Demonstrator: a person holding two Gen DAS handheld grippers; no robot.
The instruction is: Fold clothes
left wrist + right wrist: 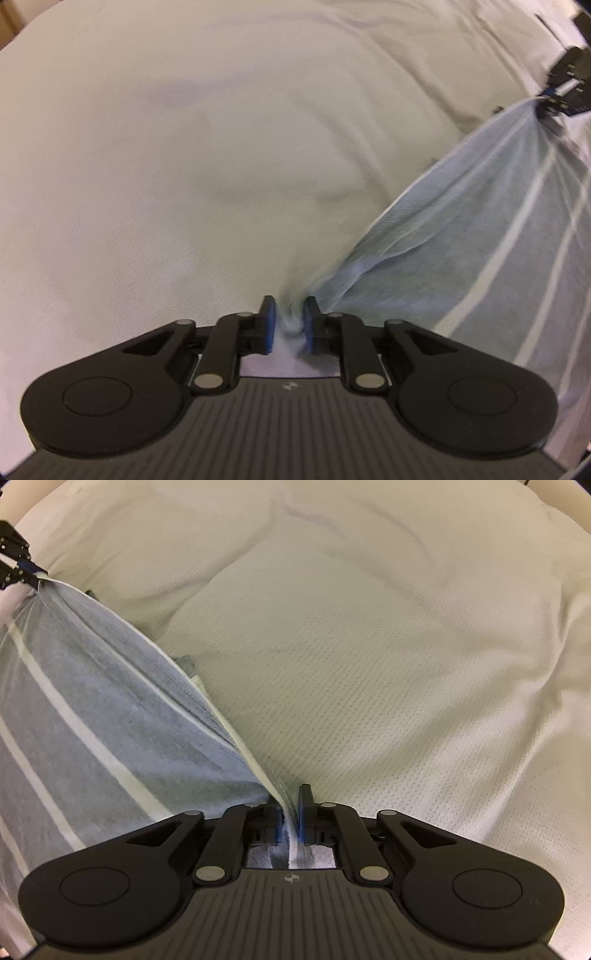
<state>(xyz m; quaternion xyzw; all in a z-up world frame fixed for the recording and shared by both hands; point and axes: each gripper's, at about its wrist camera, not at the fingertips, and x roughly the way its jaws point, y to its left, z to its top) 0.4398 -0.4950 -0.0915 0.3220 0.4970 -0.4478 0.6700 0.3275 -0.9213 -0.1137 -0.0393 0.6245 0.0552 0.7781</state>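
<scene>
Left gripper (289, 320) is clamped on a bunched corner of the striped blue garment (461, 236); right gripper (291, 812) is pinched on the opposite end of the same edge. The cloth hangs stretched between them above the white bedding (369, 664). Judgement: keep both grips level and the edge taut, lowering together so the fold lands square.

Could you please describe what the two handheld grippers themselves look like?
Both the left gripper and the right gripper are matte black, with ribbed grey bodies, two round lobes, silver pivot pins and blue-padded jaws. A small logo marks each body. No cables or sleeves show.
</scene>
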